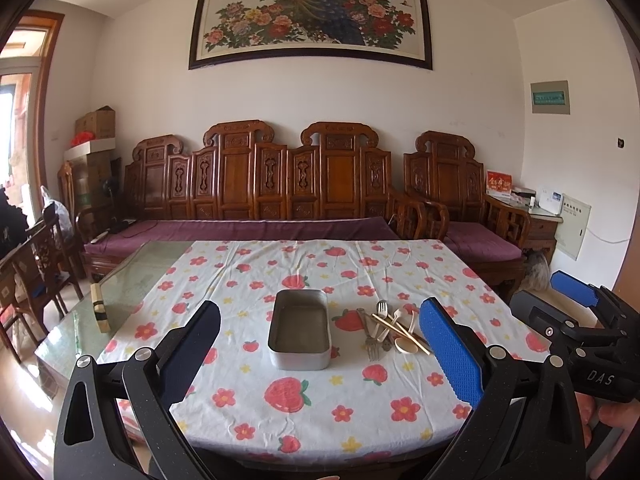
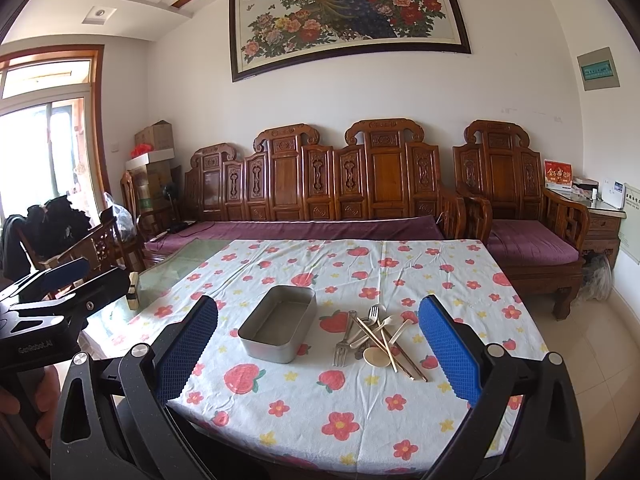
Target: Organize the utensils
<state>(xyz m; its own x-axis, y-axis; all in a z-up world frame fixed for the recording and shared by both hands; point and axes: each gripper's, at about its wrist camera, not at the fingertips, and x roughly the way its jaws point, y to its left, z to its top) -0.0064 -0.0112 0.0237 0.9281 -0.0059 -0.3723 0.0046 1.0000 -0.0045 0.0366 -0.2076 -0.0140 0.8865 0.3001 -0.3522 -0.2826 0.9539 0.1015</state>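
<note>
Metal and cream-plastic utensil pile (image 2: 380, 340) on floral tabletop (image 2: 320, 412), just right of empty metal tin (image 2: 279, 327), not touching it. Handles crossed, mostly running near-to-far. Ahead of both; likely nearer right hand-held gripper (image 2: 318, 354). Left hand-held gripper (image 1: 320, 354) faces tin. Both wide open, holding nothing. Exact count in tangle unclear.

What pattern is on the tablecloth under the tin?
White cotton tablecloth printed with red strawberries, red flowers and small yellow stars; clearest in the right wrist view.
</note>
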